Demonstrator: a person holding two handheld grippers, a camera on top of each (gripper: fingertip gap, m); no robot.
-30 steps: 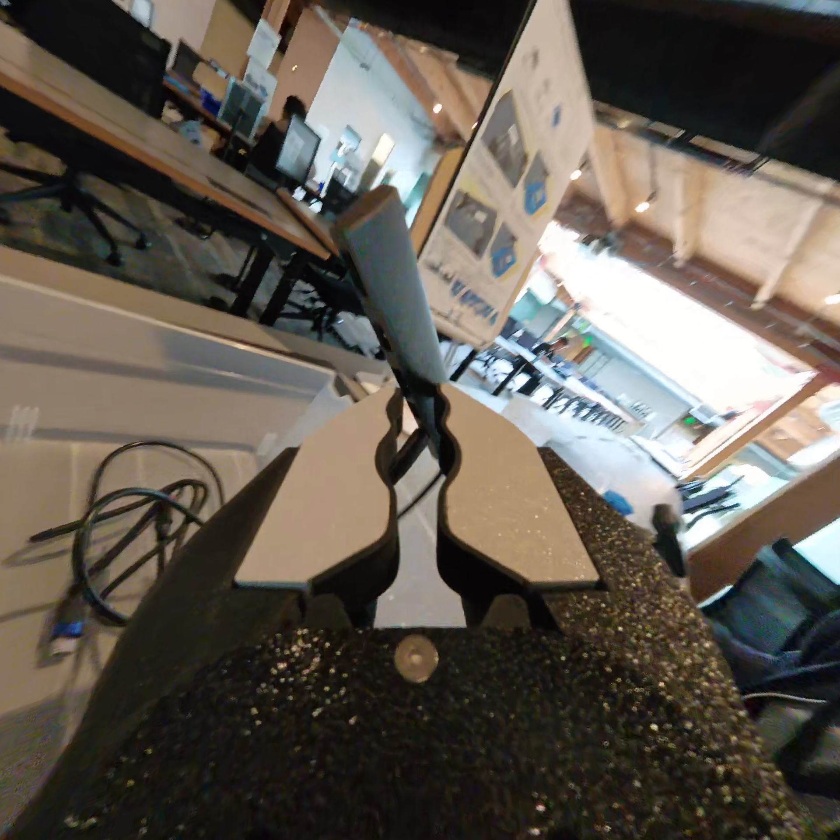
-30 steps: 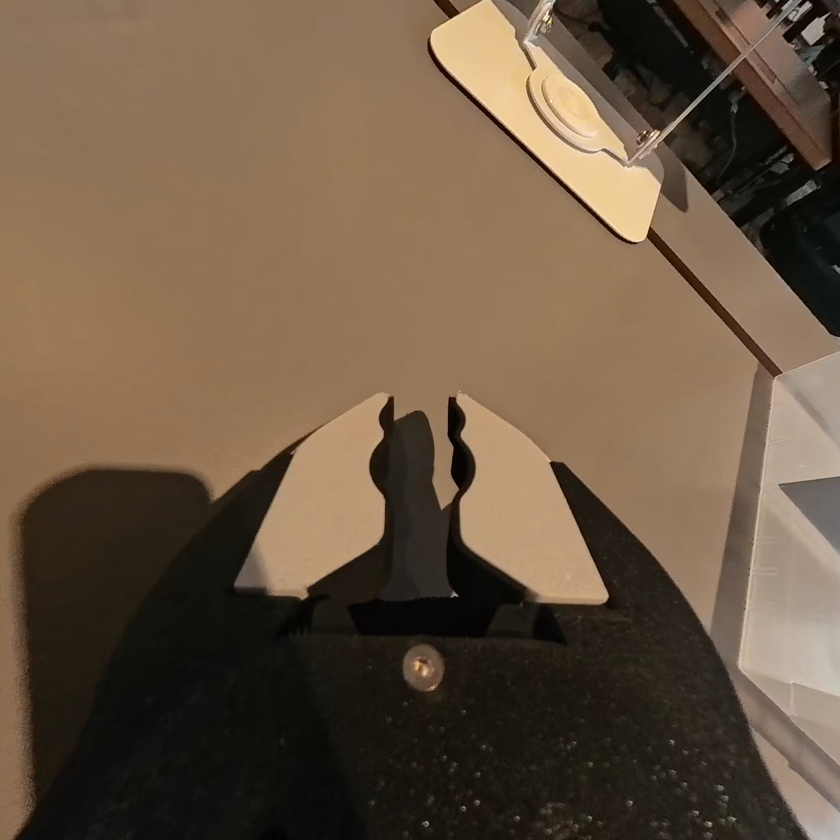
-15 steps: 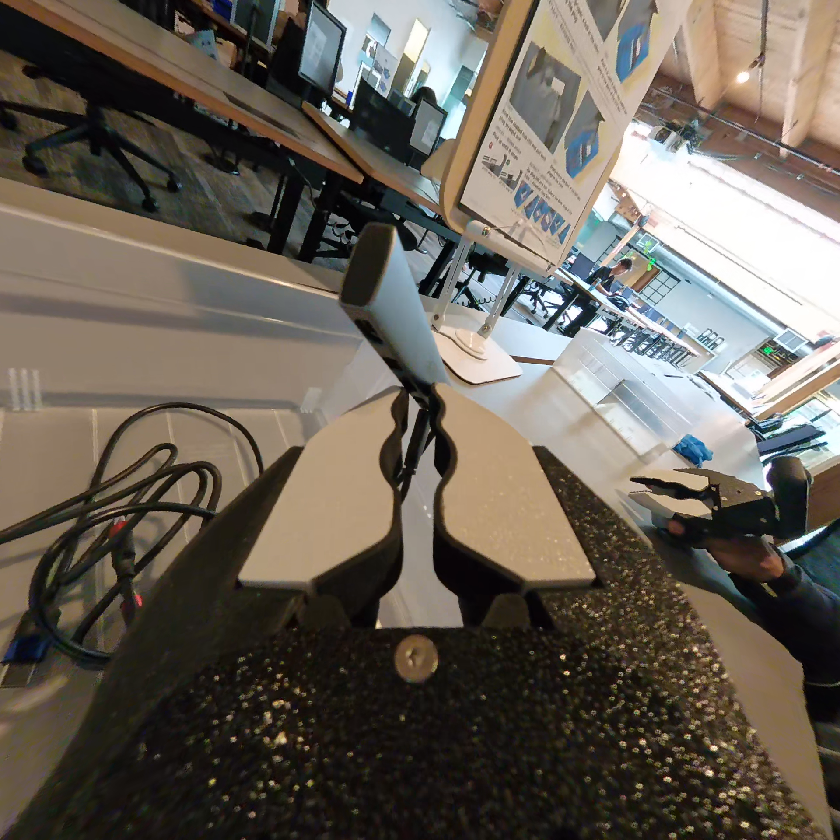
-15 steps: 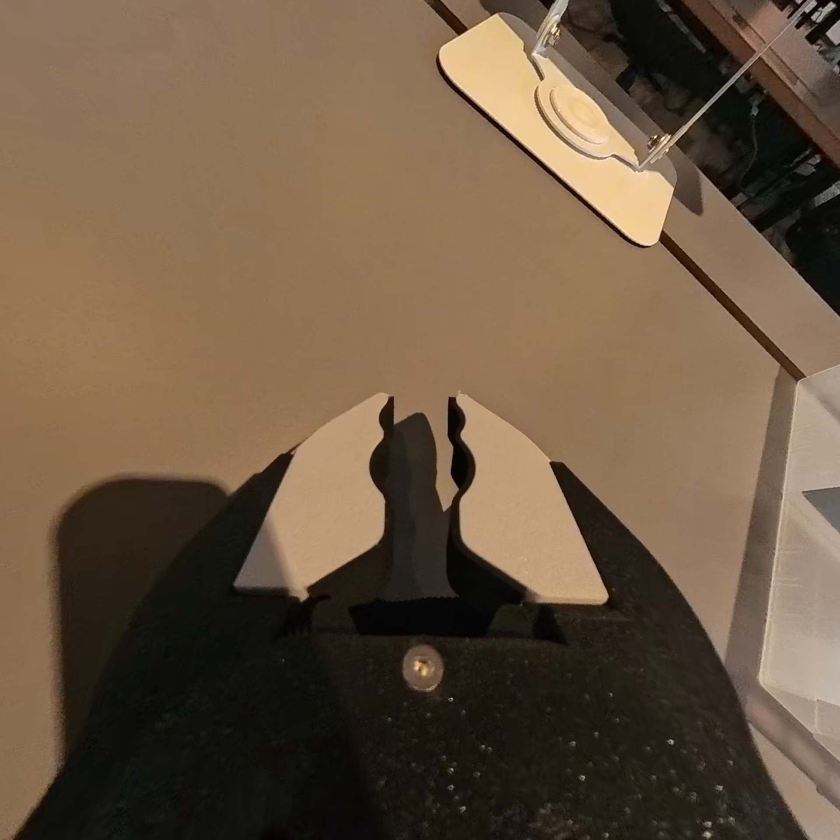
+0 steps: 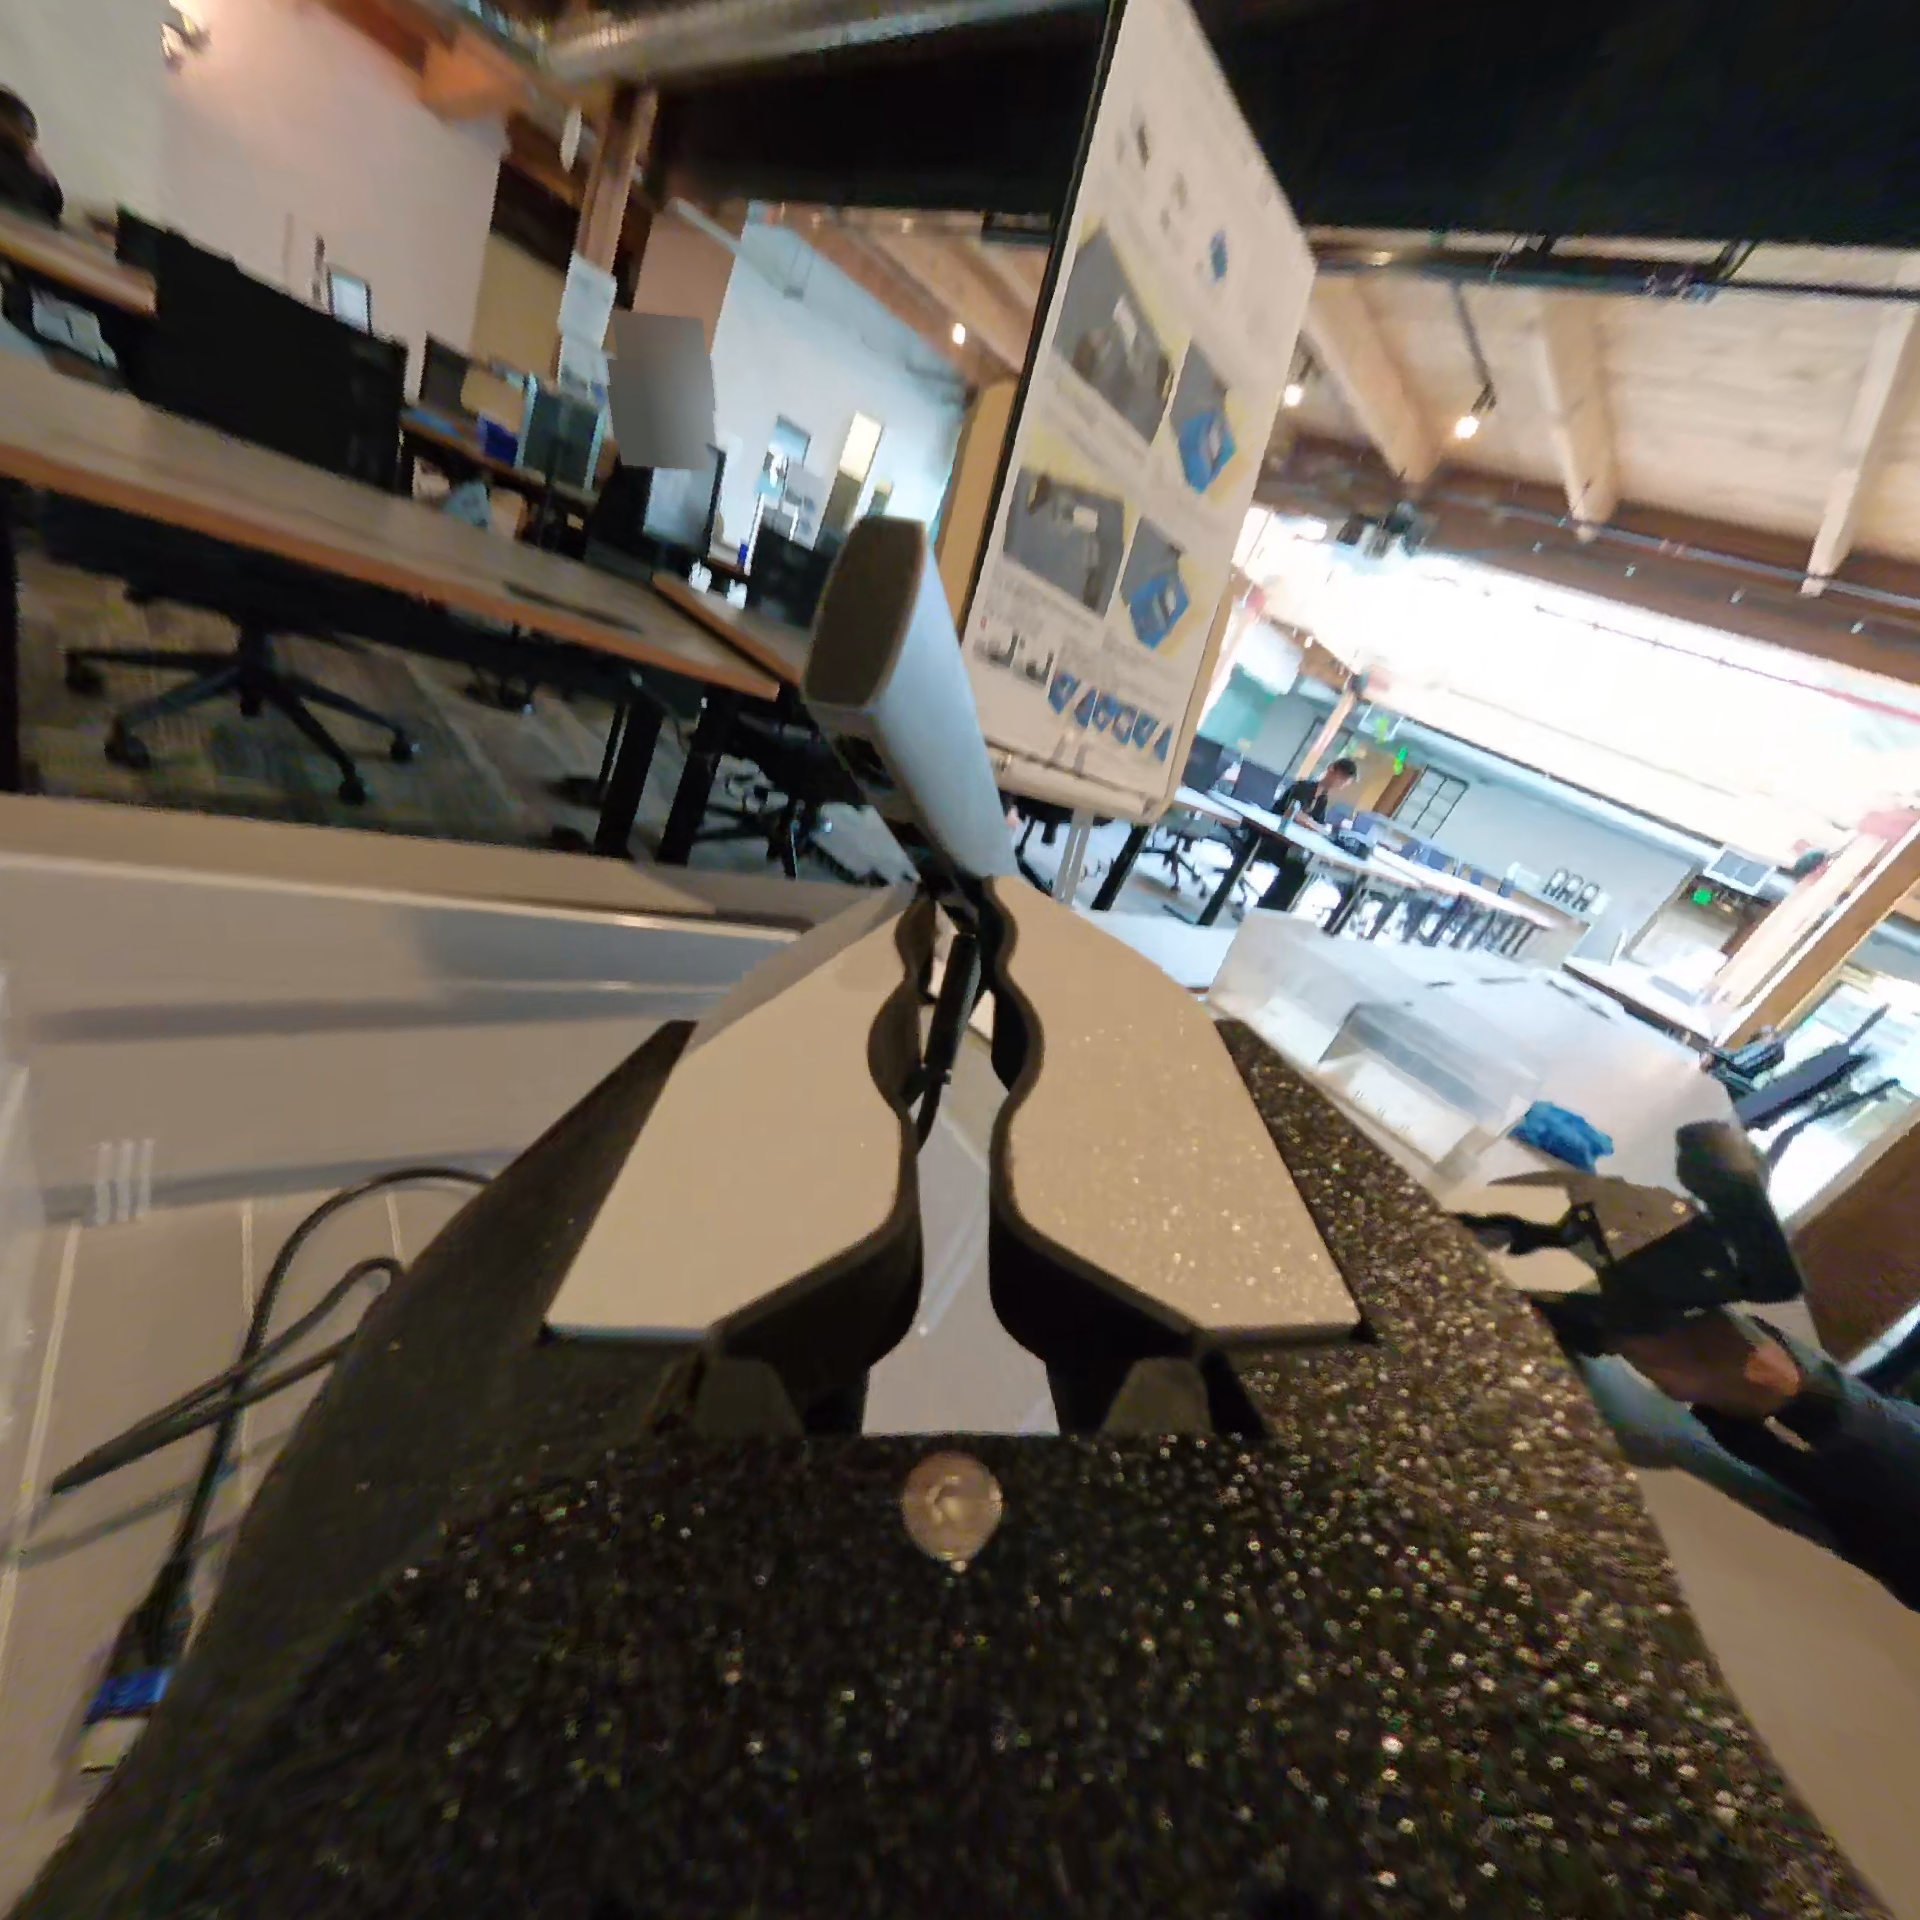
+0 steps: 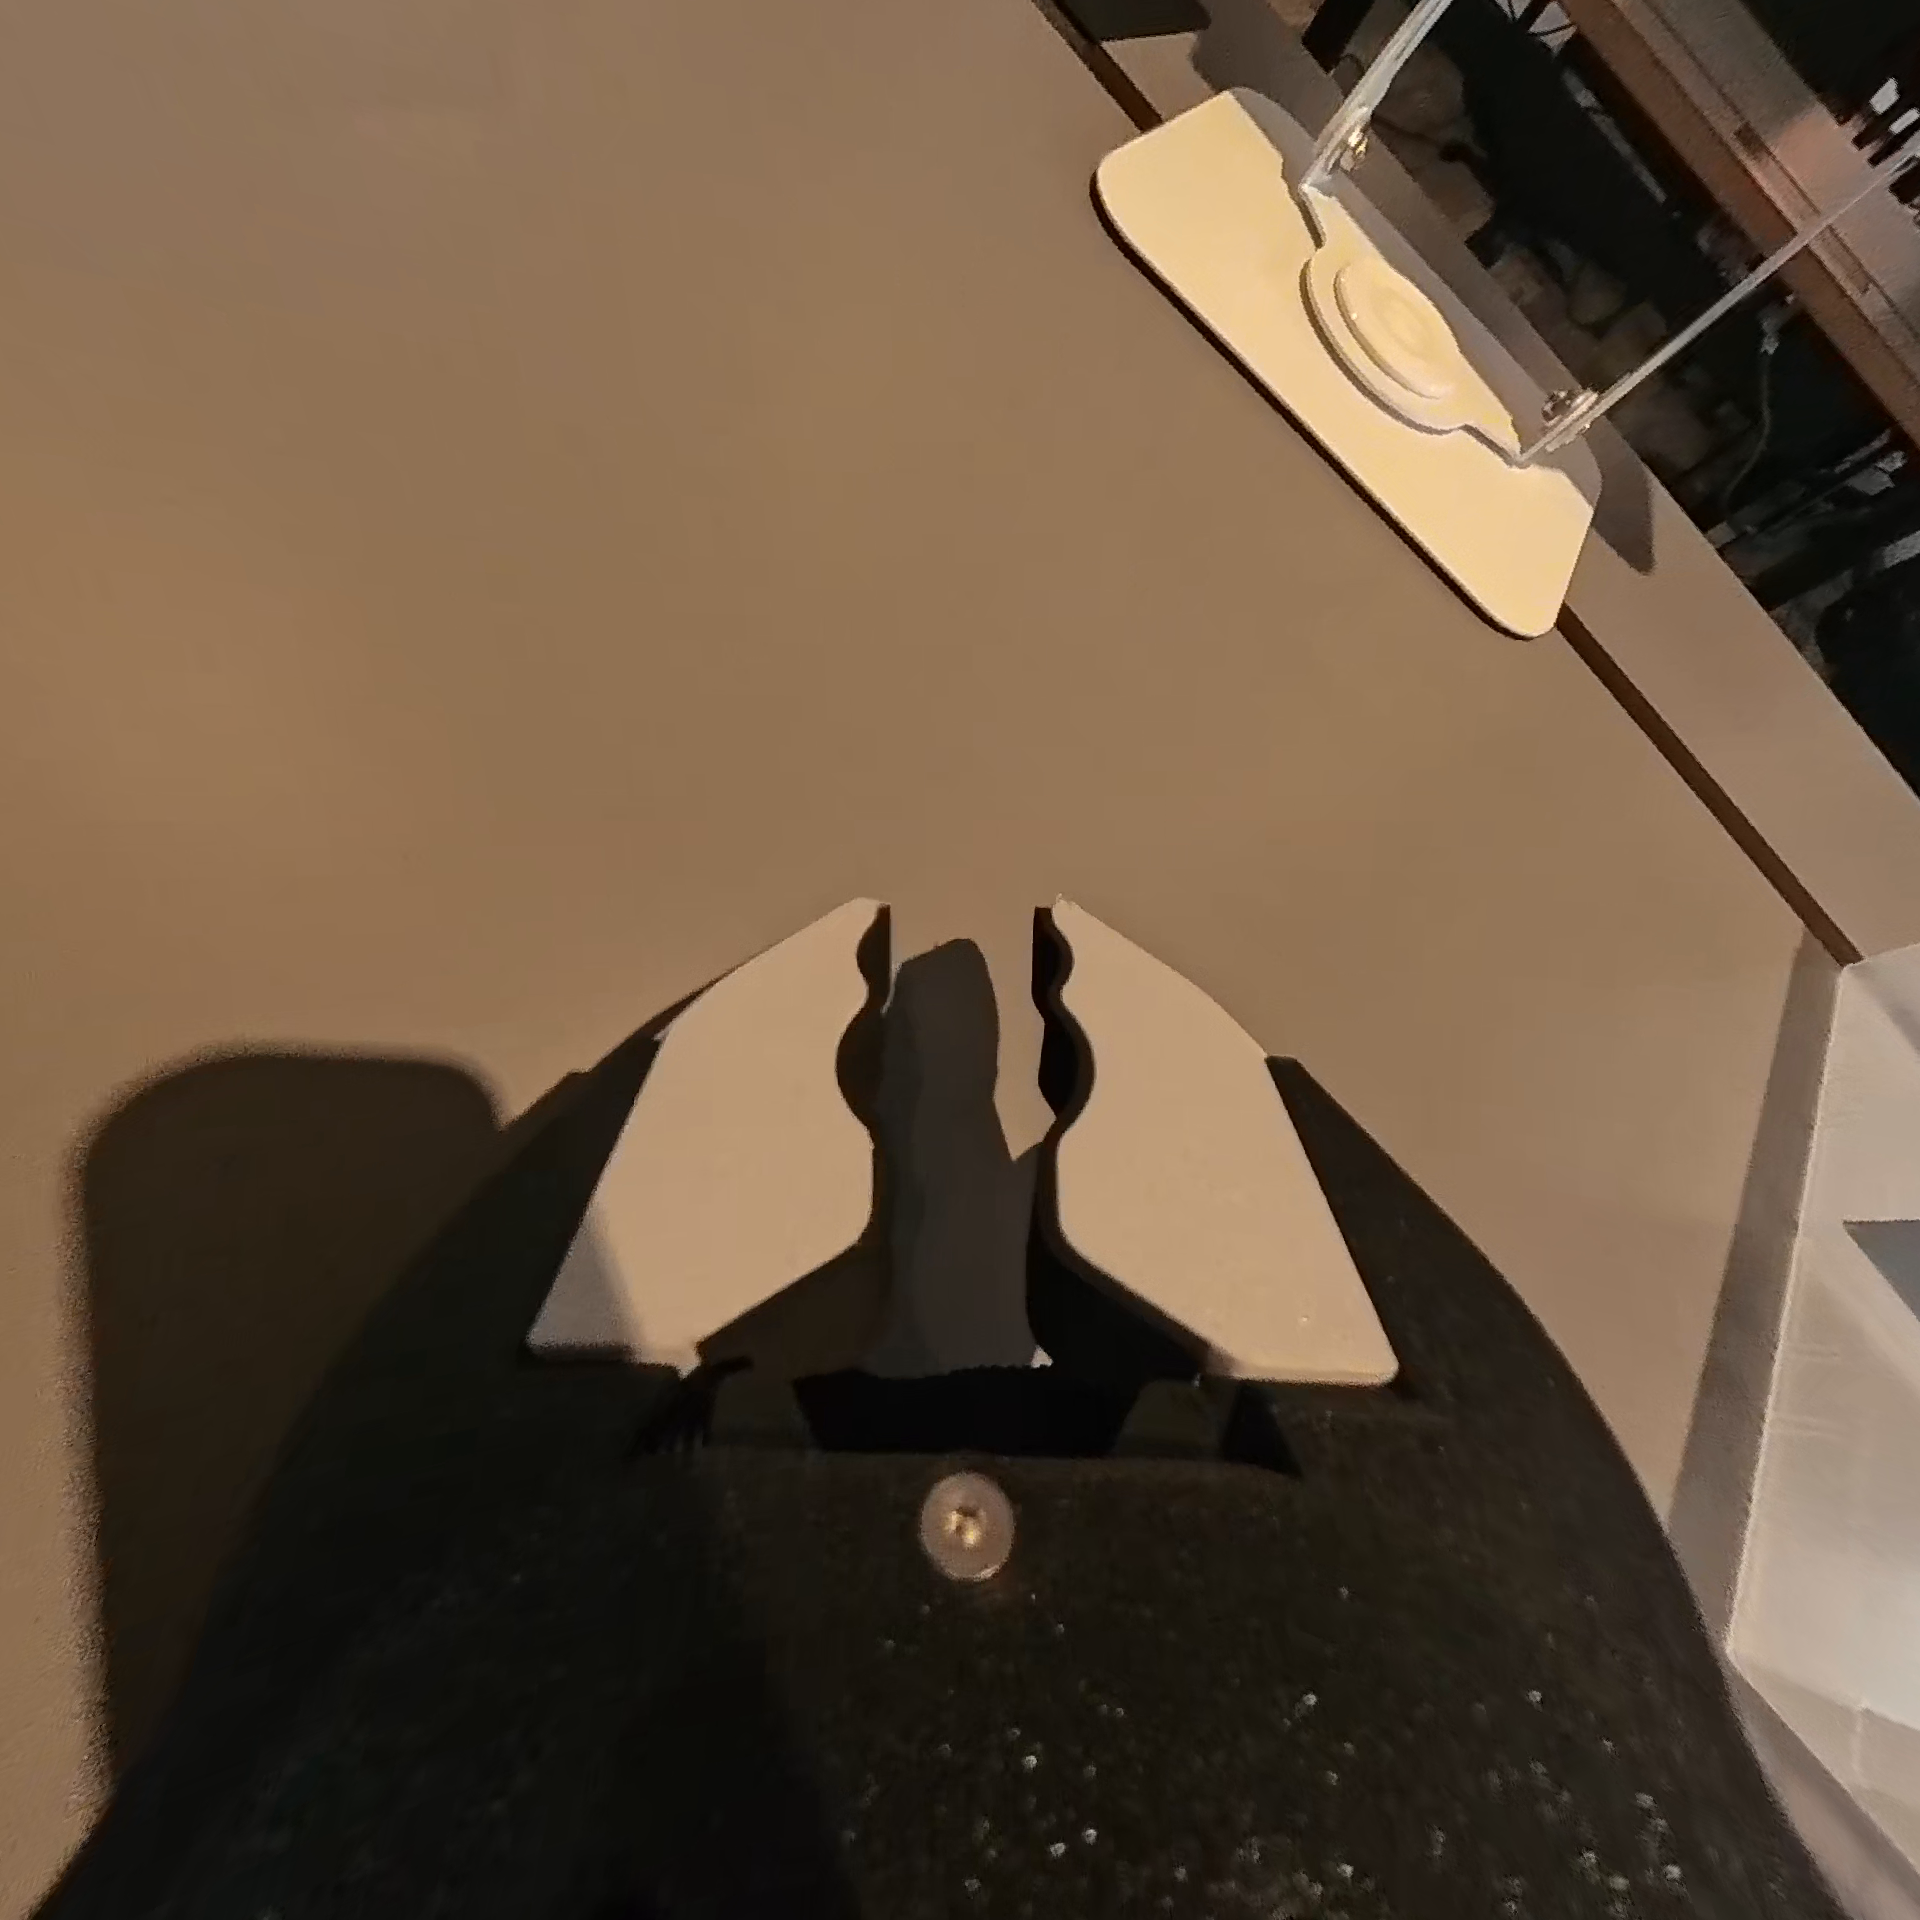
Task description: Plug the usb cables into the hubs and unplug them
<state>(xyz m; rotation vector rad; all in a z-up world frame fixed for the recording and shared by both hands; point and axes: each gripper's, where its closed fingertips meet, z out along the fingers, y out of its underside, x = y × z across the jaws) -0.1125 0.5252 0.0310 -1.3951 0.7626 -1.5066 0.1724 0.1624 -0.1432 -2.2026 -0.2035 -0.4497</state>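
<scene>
The left hand-held gripper is clenching its tips on the near end of a grey USB hub, just where the hub's black cable is coming out and running back between the fingers. The hub is sticking up and away from the gripper, tilted, lifted clear of the table. To the left, a loose bundle of black USB cables is lying in a clear plastic bin, one with a blue plug at the near left. To the right, the right hand-held gripper is hovering low over the table beside a second clear bin.

In the right wrist view, the right hand-held gripper is standing released with nothing between its fingers, pointing down over bare table. A white sign-stand base is sitting at the far right edge of the table.
</scene>
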